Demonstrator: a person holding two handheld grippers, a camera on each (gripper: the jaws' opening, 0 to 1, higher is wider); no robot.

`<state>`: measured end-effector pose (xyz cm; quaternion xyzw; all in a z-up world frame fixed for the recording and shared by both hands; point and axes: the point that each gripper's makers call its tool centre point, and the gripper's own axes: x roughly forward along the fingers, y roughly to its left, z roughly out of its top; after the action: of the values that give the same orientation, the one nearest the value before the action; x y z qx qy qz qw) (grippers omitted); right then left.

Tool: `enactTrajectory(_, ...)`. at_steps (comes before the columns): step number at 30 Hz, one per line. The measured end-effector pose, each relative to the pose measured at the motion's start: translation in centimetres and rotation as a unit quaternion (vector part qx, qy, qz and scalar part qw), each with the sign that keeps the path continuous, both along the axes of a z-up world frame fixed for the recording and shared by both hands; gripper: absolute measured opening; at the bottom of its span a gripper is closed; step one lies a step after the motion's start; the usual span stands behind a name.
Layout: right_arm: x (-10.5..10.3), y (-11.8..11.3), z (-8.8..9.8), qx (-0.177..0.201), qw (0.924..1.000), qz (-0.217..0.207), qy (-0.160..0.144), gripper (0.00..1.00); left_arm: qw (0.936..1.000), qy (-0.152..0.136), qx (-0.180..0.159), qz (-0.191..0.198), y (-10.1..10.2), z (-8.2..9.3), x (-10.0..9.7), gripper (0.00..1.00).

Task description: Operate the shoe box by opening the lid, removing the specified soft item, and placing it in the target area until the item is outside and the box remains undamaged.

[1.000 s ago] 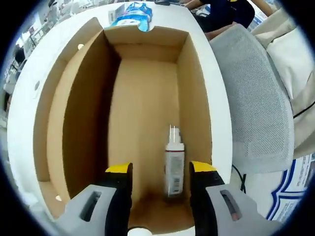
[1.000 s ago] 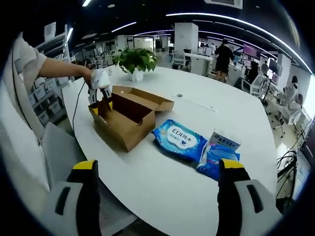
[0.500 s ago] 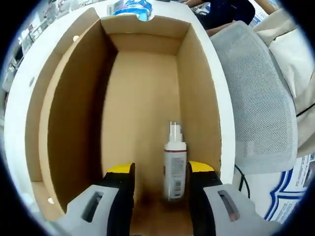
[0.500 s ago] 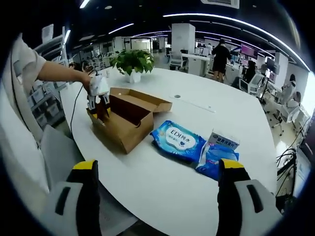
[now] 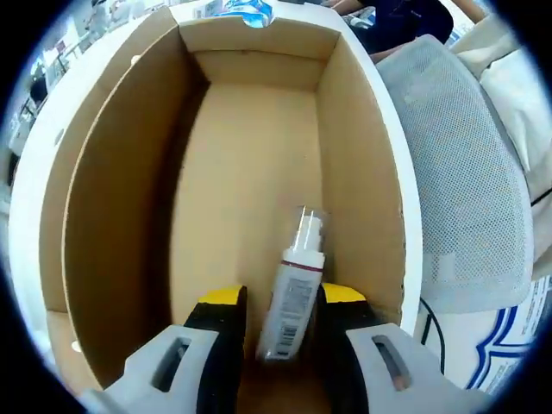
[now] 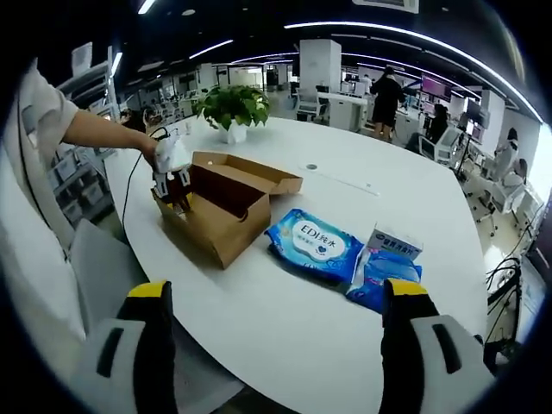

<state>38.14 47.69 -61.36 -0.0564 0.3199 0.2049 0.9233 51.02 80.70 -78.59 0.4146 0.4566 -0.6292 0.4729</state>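
The small white bottle (image 5: 293,297) lies on the floor of the shoe box (image 5: 129,172), right between the yellow-tipped jaws of my left gripper (image 5: 280,302). They stand narrow on either side, but I cannot tell if they grip yet. The lid is already open, so lifting out and placing remain. My right gripper (image 6: 272,297) hangs wide and empty, well short of the wipes pack (image 6: 310,243) on the white table (image 6: 285,328).

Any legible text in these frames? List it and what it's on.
"EDI": blue wipes pack on the white table; the characters beside it are too small to read.
White carton: print too small.
Spray bottle label, between the left claw's jaws in the shoe box: blurred.
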Motion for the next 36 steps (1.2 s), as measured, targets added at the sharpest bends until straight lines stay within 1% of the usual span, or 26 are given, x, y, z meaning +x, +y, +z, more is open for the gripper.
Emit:
enactTrajectory(4, 0.2, 0.0, 0.2, 0.0, 1.0, -0.002, -0.004, 0.96, 1.0, 0.001, -0.001, 0.002, 0.0, -0.4, 0.0, 0.22)
enactTrajectory(7, 0.3, 0.0, 0.3, 0.001, 1.0, -0.002, -0.007, 0.96, 1.0, 0.0, -0.002, 0.008, -0.2, -0.4, -0.1, 0.22)
enactTrajectory(10, 0.4, 0.1, 0.4, 0.001, 1.0, -0.001, -0.009, 0.96, 0.9994, 0.002, -0.01, 0.032, -0.7, -0.2, -0.1, 0.19)
enactTrajectory(11, 0.4, 0.2, 0.4, 0.001, 1.0, -0.001, -0.009, 0.96, 0.999, 0.002, -0.01, 0.043, -0.9, -0.2, 0.0, 0.19)
enactTrajectory(18, 0.2, 0.2, 0.4, 0.005, 0.9999, 0.001, -0.011, 0.94, 0.9987, -0.005, -0.005, 0.051, -1.0, -0.2, -0.2, 0.18)
enactTrajectory(20, 0.2, 0.2, 0.4, 0.005, 0.9999, 0.001, -0.011, 0.94, 0.9979, -0.008, -0.002, 0.064, -1.1, -0.1, -0.3, 0.18)
enactTrajectory(23, 0.2, 0.2, 0.5, 0.006, 0.9999, 0.0, -0.012, 0.94, 0.9975, -0.011, -0.002, 0.069, -1.1, 0.1, -0.1, 0.17)
enactTrajectory(28, 0.2, 0.4, 0.6, 0.009, 0.9998, 0.003, -0.016, 0.94, 0.9976, -0.013, 0.004, 0.067, -0.9, 0.3, -0.1, 0.17)
enactTrajectory(33, 0.2, 0.4, 0.8, 0.012, 0.9997, 0.004, -0.02, 0.93, 0.9971, -0.022, -0.001, 0.073, -1.0, 0.8, 0.4, 0.17)
enactTrajectory(36, 0.2, 0.4, 1.0, 0.015, 0.9996, 0.004, -0.025, 0.93, 0.9963, -0.024, -0.012, 0.082, -1.3, 1.5, 0.8, 0.17)
